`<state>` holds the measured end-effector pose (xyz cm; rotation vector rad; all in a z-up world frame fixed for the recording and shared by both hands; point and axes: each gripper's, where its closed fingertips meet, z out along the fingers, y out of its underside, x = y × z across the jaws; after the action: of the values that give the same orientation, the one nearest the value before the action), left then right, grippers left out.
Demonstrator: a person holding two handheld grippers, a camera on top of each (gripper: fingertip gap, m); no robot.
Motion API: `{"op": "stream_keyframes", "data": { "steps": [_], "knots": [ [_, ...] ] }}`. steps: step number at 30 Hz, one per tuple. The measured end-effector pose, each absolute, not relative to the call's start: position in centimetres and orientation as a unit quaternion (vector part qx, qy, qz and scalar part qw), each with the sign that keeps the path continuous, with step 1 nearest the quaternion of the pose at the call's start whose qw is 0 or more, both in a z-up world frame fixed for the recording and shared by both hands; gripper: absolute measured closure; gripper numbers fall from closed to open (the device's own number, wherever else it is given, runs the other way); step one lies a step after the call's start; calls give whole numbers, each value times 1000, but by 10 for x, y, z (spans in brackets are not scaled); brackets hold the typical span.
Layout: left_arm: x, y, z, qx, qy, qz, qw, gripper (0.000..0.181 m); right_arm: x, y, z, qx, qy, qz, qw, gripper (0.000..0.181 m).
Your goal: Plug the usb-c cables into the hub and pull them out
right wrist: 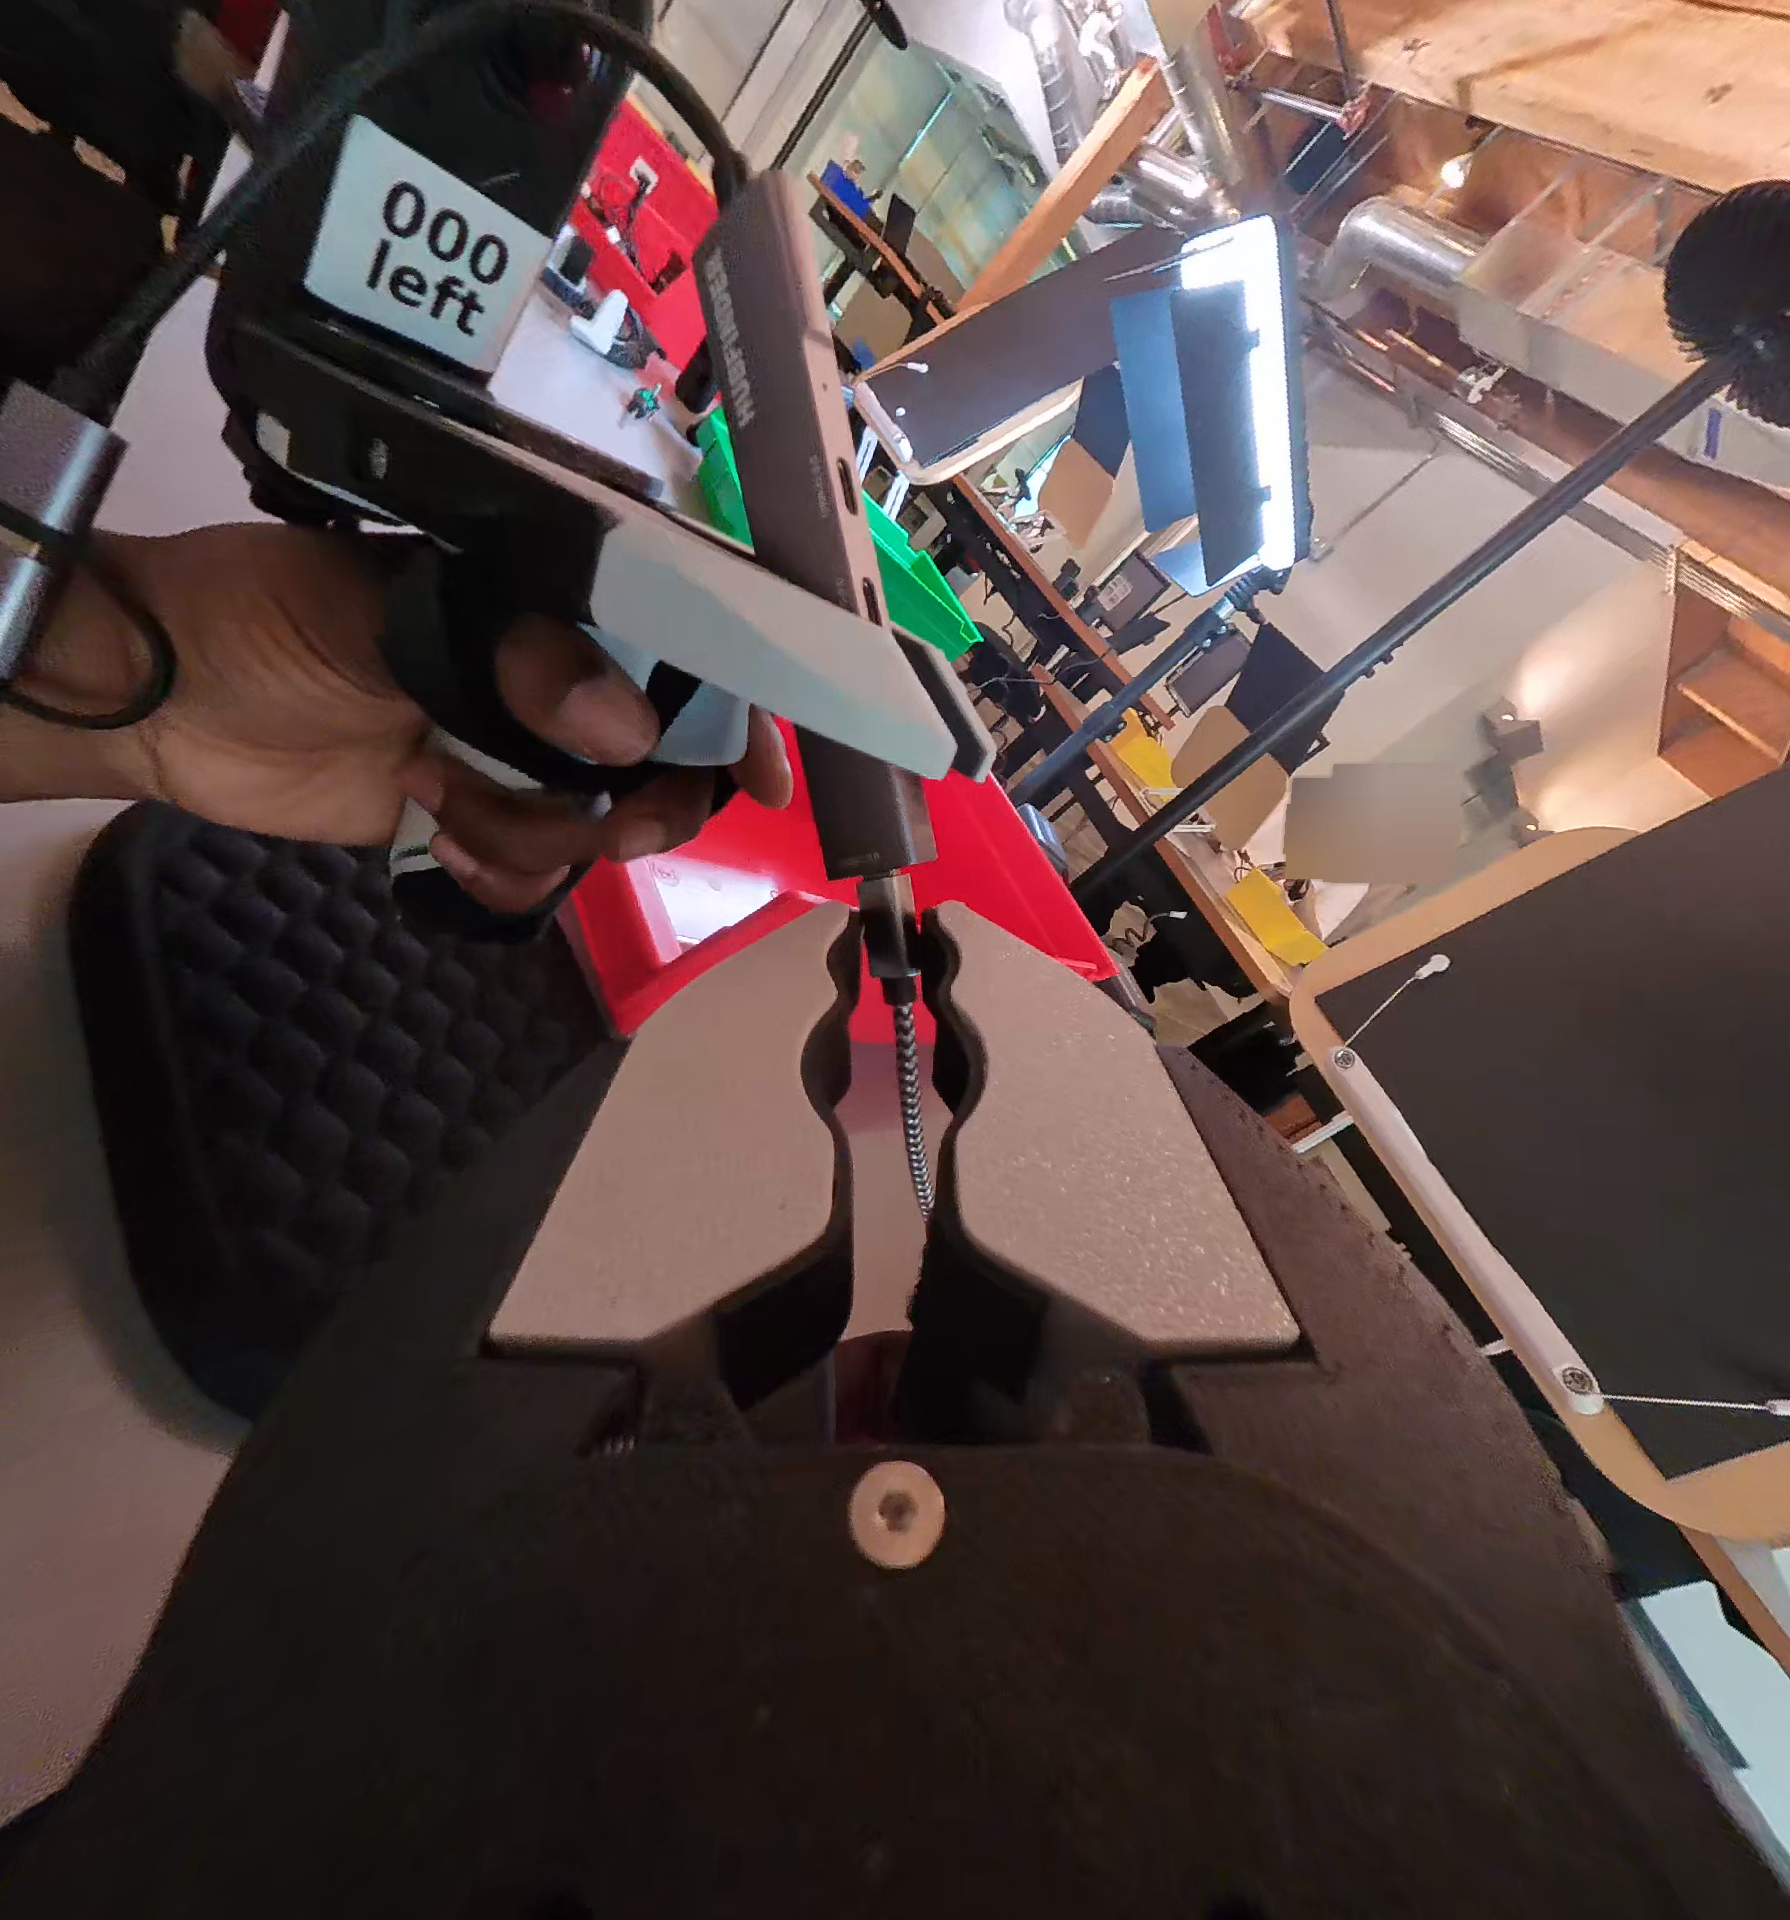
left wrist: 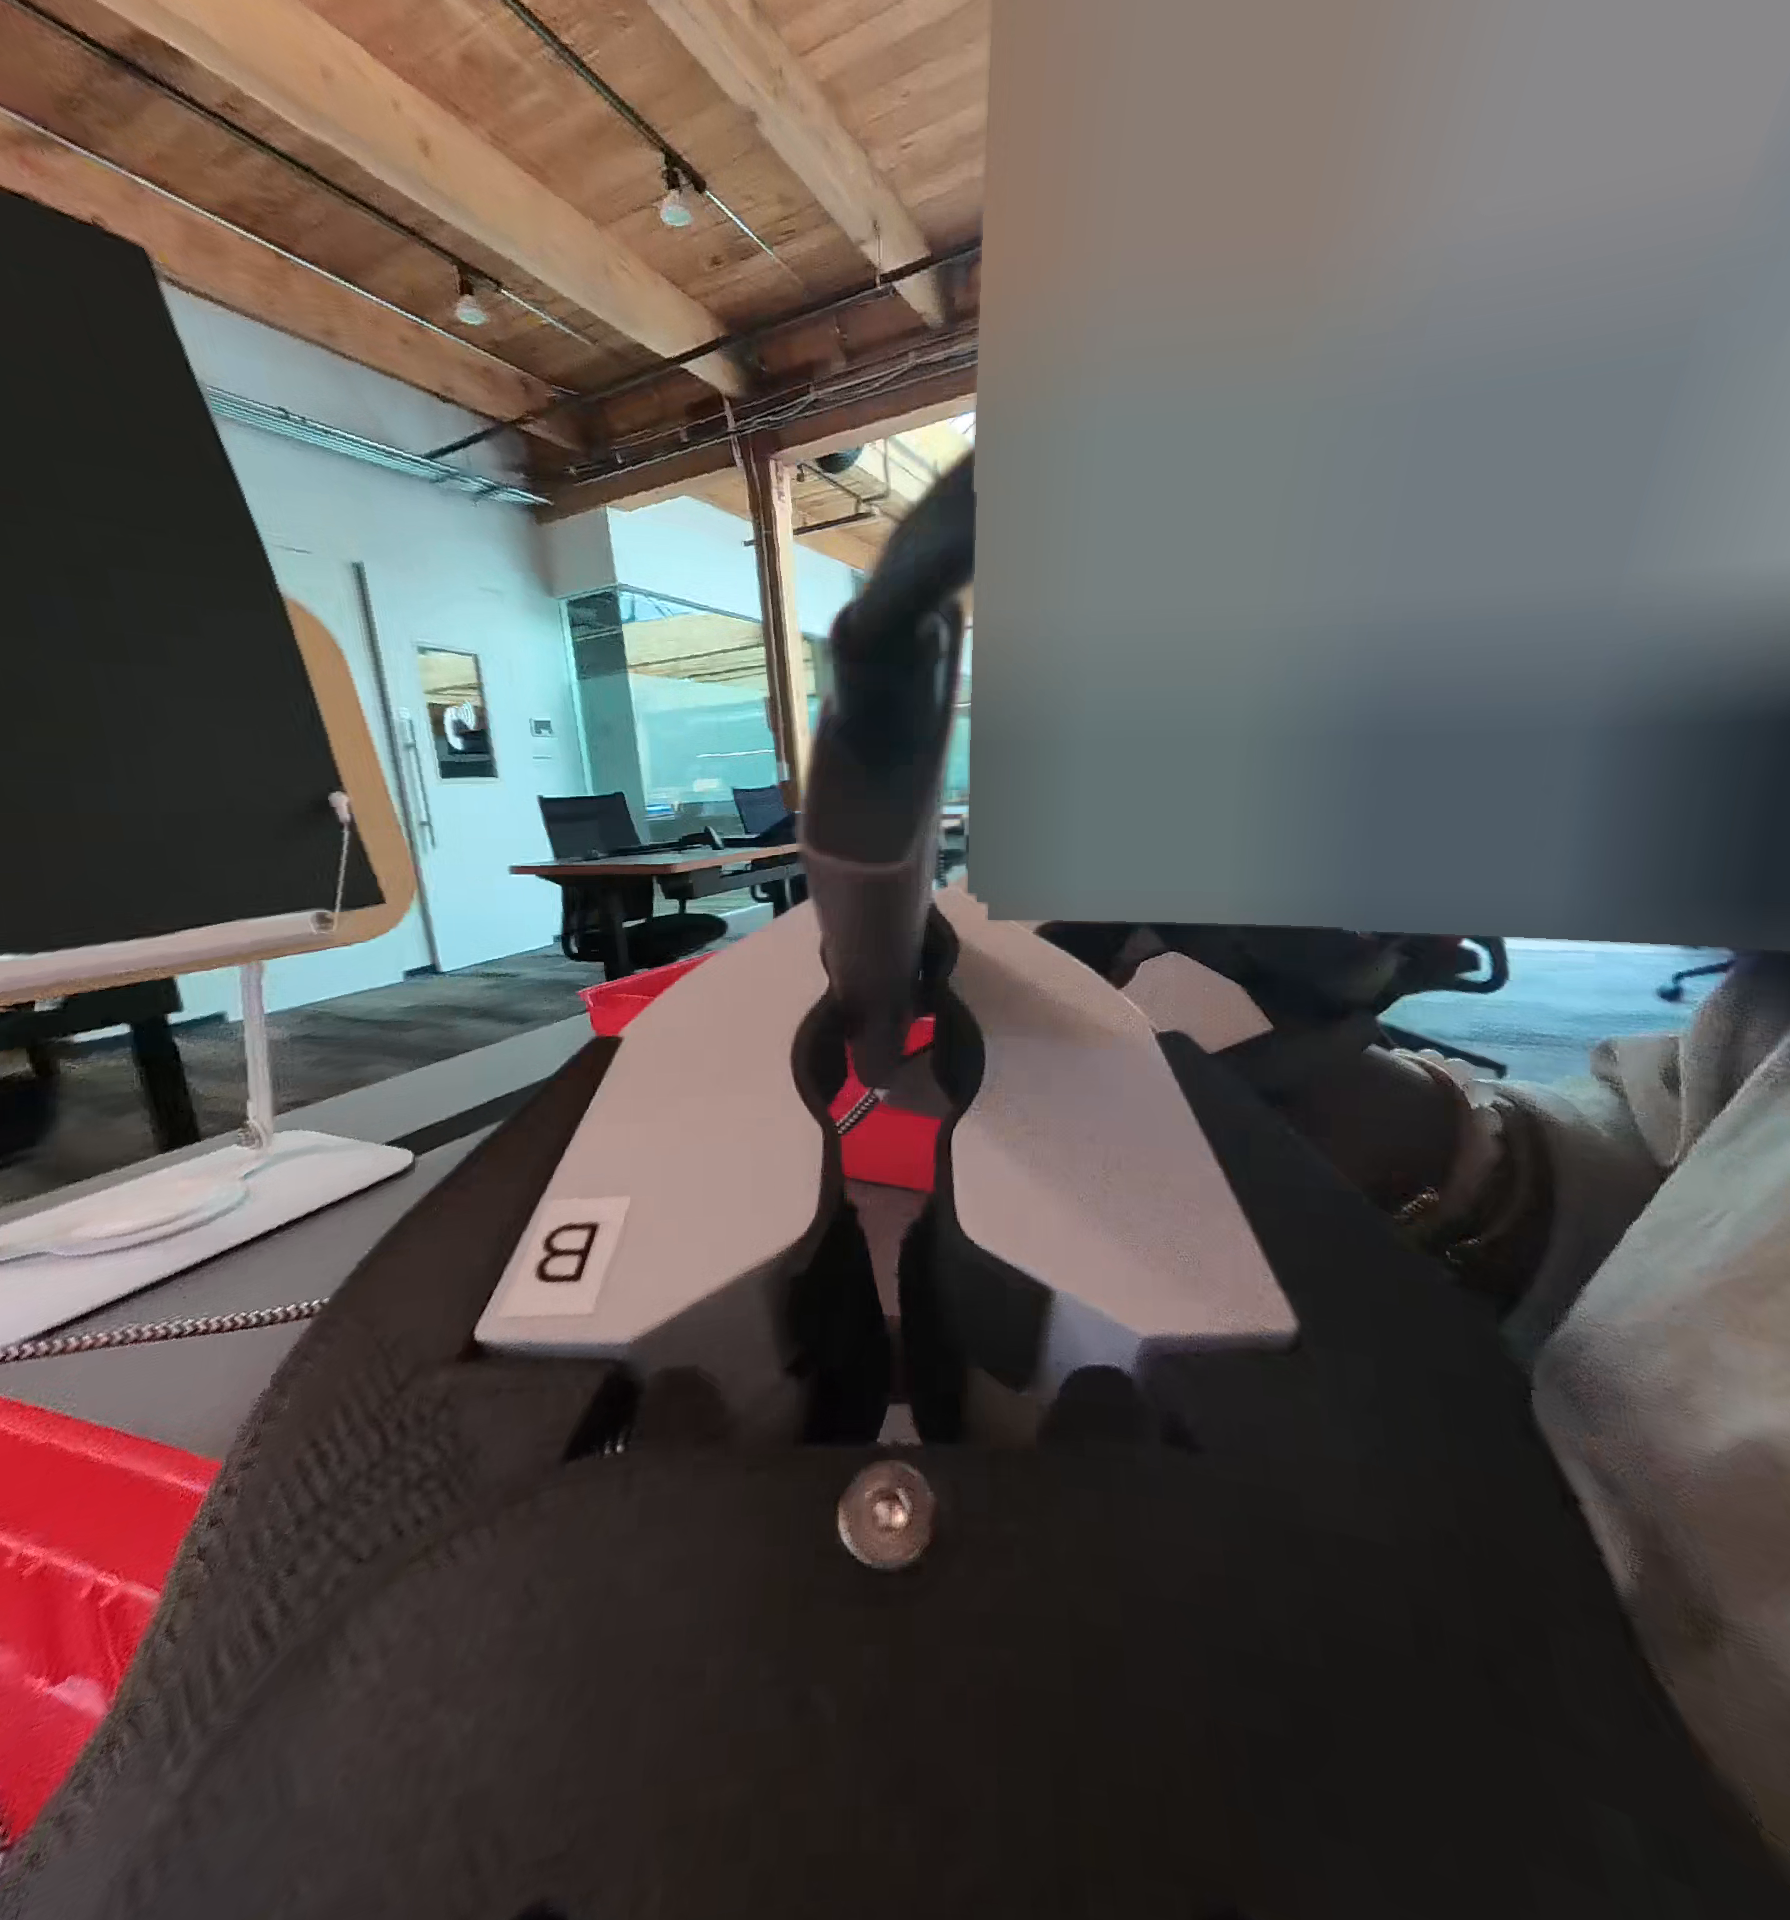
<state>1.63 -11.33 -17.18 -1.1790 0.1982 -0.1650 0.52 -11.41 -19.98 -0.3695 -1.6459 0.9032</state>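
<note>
I'm working in an open-plan office turned lab: exposed wooden ceiling beams [left wrist: 579, 156] overhead, desks with black office chairs [left wrist: 590, 821] beneath them, a studio light panel [right wrist: 1234, 395], red parts bins [right wrist: 849, 831] nearby.

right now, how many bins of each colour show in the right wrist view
red bins: 2, the second one farther back
green bins: 1
total: 3
</note>
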Motion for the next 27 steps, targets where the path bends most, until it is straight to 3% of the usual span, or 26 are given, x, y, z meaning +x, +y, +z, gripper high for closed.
{"op": "stream_keyframes", "data": {
  "steps": [7,14,22,27],
  "knots": [
    [22,-109,-173,-565,97,-68,817,174,10,-120,-191,-153,-689,407,580,171],
    [10,-109,-161,-493,-53,-200,845,173,4,-114,-179,-107,-604,242,752,160],
    [8,-101,-173,-554,-53,-163,815,173,-2,-109,-187,-85,-639,141,751,171],
    [12,-96,-184,-610,-29,-98,786,174,0,-103,-197,-89,-649,176,734,171]
  ]
}}
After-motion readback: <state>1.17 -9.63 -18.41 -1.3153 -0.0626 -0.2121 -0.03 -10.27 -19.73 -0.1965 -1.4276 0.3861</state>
